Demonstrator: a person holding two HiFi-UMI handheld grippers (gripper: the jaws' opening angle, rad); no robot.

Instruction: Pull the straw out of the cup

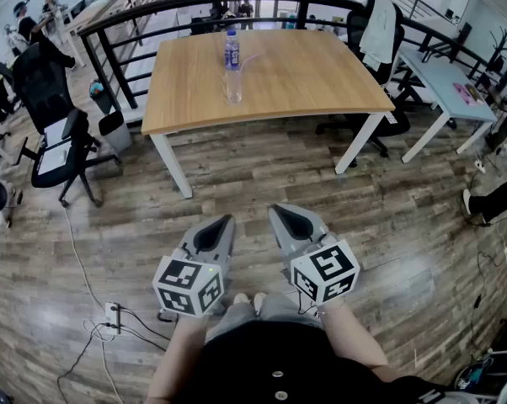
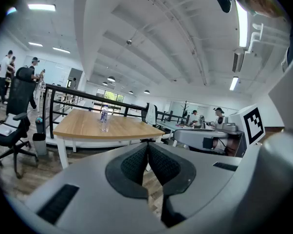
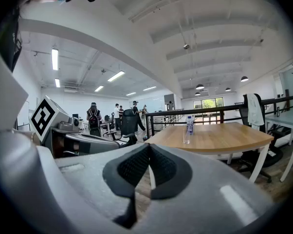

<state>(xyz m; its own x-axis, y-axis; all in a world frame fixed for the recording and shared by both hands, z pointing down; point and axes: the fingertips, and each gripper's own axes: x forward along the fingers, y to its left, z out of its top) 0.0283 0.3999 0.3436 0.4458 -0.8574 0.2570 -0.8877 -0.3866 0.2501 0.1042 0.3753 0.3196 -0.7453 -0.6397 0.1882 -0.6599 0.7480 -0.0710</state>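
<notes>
left claw [image 2: 147, 145]: jaws pressed together with nothing between the pads; held low in front of the person's body, nose tipped slightly down.
right claw [image 3: 149, 146]: also closed tight and empty, carried just beside the left one, the two apart and pointing the same way.
floor [image 1: 262, 175]: a wide stretch of wood planks lies between both claws and the furniture ahead.
worktop [image 1: 321, 74]: wooden top on white legs, well apart from the claws; nothing is within reach yet.
cup [image 1: 234, 87]: clear, upright, toward the middle of the worktop on its nearer side.
straw [image 1: 250, 60]: thin and pale, leaning out of the cup up and to the right in the head view; too small to make out in either gripper view.
bottle [image 1: 231, 49]: upright with a blue label, just behind the cup, and close enough to get in the way.
step in hand: the approach, as I judge it; no grip has been made and the straw sits in the cup.
doing it well: walk up until the cup is squarely ahead, then open both claws before reaching. One claw should likely steady the cup wall low down, gently, since a clear light cup may slip or tip. The other should pinch the straw on its free upper part and draw along the straw's own lean, not sideways.
watch for: knocking the bottle on the way in, or dragging the cup along with the straw.
</notes>
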